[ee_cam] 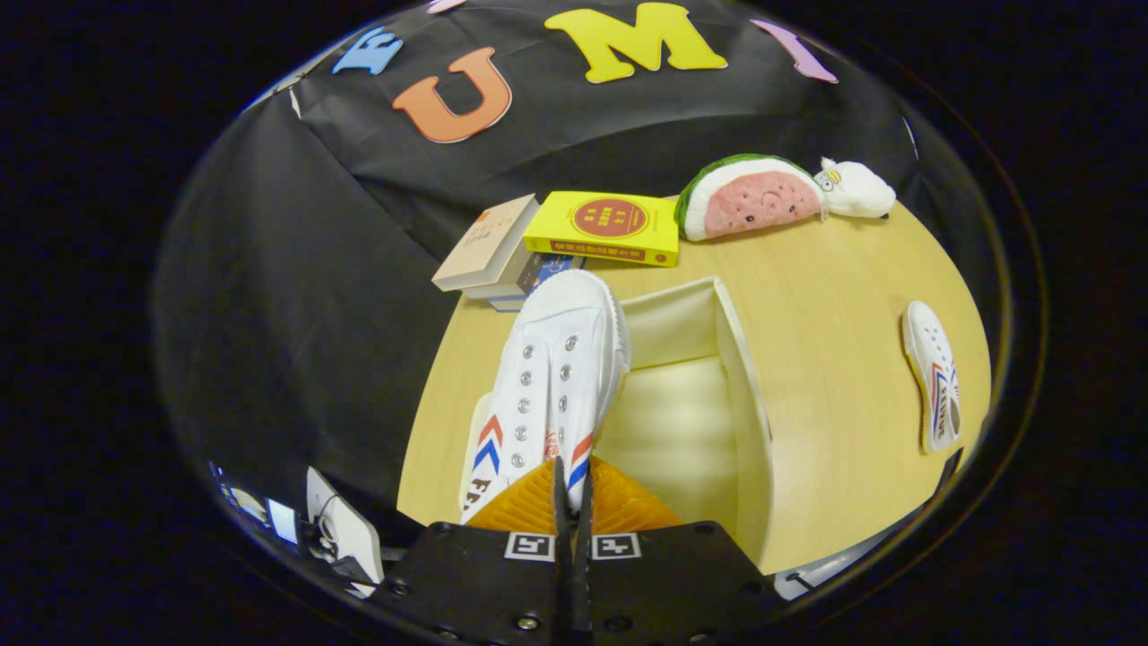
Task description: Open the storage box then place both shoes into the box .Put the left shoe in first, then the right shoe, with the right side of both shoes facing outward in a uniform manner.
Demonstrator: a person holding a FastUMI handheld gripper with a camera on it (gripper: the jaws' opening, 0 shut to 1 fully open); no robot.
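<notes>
One wooden desk (834,296) before black cloth carries books (556,242), plush toys (753,197), an open box (744,395) and a shoe (933,377) near its right edge. The gripper (571,502), fingers together, clamps another shoe (556,377) at the box's left wall.

A staged recording booth, dressed to pass for a corner of a home.

A round, pale wood-grain table (834,296) stands against a backdrop of creased black cloth (296,269) hung as a wall, which marks this as a set and not a lived-in room. Household props ring the table: beyond the open white storage box (735,395) at its centre lie a stack of books (502,256), the top one yellow (605,229), and beside them a watermelon-slice plush (749,197) touching a small white plush toy (856,188). Below the table's near edge, what looks like electronic equipment with cabling (332,529) sits on the floor.
</notes>
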